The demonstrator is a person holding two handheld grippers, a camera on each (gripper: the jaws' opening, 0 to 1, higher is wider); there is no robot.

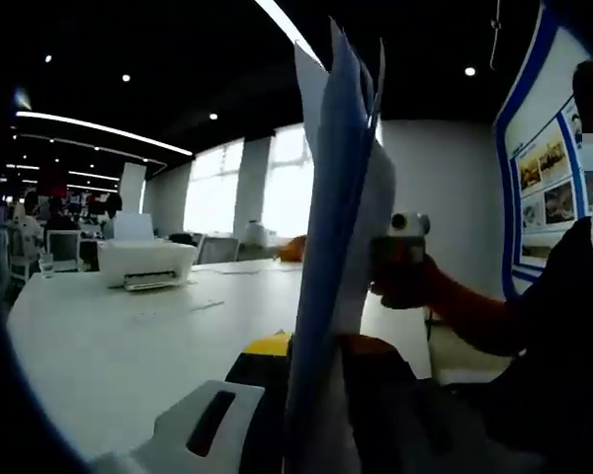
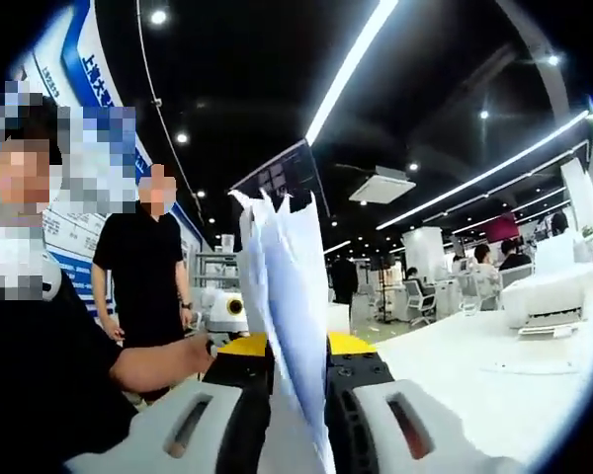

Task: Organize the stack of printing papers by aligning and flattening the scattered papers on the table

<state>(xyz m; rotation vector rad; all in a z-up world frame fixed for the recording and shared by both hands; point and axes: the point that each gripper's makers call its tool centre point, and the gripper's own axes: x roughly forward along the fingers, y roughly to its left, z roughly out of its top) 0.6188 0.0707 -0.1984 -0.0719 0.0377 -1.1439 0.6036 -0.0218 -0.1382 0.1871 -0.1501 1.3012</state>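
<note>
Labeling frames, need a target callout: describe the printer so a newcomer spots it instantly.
Start at the long white table in the left gripper view. Near its far end sits the printer, a low white box with a sheet standing up from its back. Unlike the loose papers lying flat nearby, it is boxy and raised.

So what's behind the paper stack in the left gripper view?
Behind the paper stack, the right gripper and the hand holding it show. Bright windows sit further back. Whatever lies directly behind the sheets is covered.

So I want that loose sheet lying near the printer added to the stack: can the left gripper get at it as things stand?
Probably not yet: the left gripper is shut on the paper stack, held upright, while the loose sheet lies apart across bare table.
</note>
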